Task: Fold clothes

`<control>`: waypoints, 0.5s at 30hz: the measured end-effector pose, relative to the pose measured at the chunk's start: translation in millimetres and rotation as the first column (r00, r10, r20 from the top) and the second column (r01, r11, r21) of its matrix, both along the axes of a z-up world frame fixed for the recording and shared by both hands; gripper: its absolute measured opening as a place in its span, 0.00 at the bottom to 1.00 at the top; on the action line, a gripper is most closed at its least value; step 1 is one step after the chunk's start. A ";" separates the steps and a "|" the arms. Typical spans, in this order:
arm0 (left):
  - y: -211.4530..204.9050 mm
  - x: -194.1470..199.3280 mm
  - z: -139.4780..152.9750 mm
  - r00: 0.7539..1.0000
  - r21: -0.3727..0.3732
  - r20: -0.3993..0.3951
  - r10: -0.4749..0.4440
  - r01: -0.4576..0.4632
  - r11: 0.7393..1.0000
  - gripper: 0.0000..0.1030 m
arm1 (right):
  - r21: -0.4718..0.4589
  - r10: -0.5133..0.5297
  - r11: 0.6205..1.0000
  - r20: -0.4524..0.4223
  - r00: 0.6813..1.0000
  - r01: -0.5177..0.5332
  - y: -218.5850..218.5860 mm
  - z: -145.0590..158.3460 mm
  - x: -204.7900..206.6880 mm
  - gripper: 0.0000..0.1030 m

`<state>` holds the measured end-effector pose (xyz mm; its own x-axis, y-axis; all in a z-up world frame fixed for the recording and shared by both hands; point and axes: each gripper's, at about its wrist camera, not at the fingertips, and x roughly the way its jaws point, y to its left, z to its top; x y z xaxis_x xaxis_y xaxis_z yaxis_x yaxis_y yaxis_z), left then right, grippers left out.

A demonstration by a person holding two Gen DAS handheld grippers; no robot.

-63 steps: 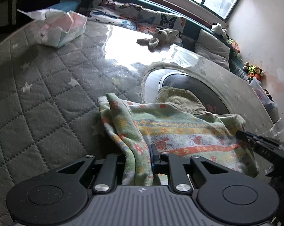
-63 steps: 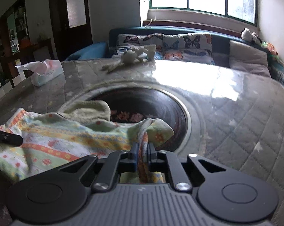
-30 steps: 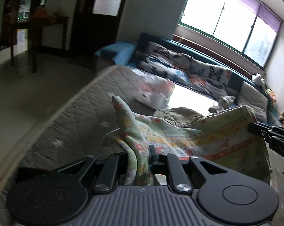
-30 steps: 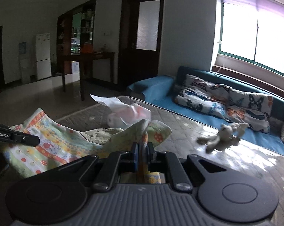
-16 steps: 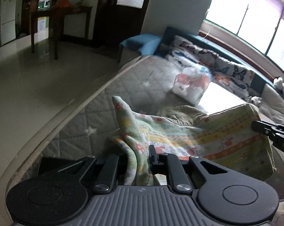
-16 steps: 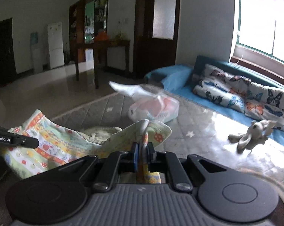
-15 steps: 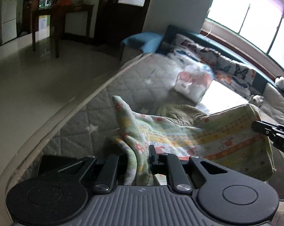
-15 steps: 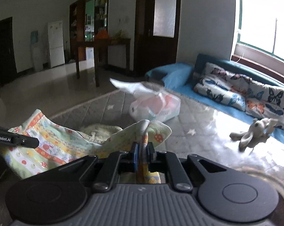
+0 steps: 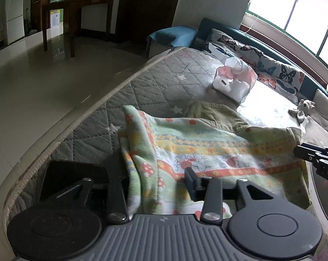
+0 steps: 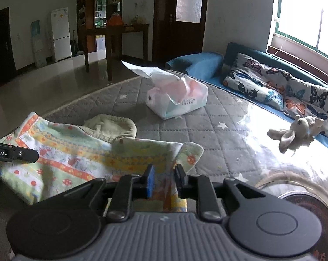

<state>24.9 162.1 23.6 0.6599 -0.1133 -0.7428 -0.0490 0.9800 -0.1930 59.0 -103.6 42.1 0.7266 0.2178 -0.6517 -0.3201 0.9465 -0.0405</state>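
A patterned cloth in green, yellow and orange lies spread on the grey quilted table cover, partly over a crumpled olive garment. My left gripper is at the cloth's near left corner. Its jaws are opening, and a fold of cloth hangs loose between them without being pinched. In the right wrist view the same cloth stretches leftward, with the olive garment behind it. My right gripper is at the cloth's right corner, jaws opening, and the bunched edge sits slack between the pads.
A white and pink tissue pack lies further back on the quilt, and a plush toy lies at the right. A round glass turntable is at the lower right. A flat black object rests near the table's edge. A sofa with butterfly cushions lines the window.
Both grippers sank toward the table with the cloth, then their jaws parted from the pinched corners. The cloth now rests flatter on the quilt.
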 end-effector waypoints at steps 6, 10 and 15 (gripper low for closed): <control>0.7 -6.1 1.5 1.000 0.020 0.009 0.014 -0.014 1.000 0.64 | 0.006 0.008 1.000 -0.005 1.000 -0.008 0.8 0.7 -4.8 0.39; -1.2 -9.2 4.9 1.000 0.035 0.025 0.019 -0.019 0.999 0.77 | 0.009 0.020 1.000 0.005 1.000 -0.020 2.4 3.0 -10.6 0.46; -6.8 -14.8 9.5 0.998 0.061 0.051 0.020 -0.023 0.998 0.89 | 0.011 0.032 0.999 0.019 0.999 -0.032 3.3 6.1 -19.3 0.57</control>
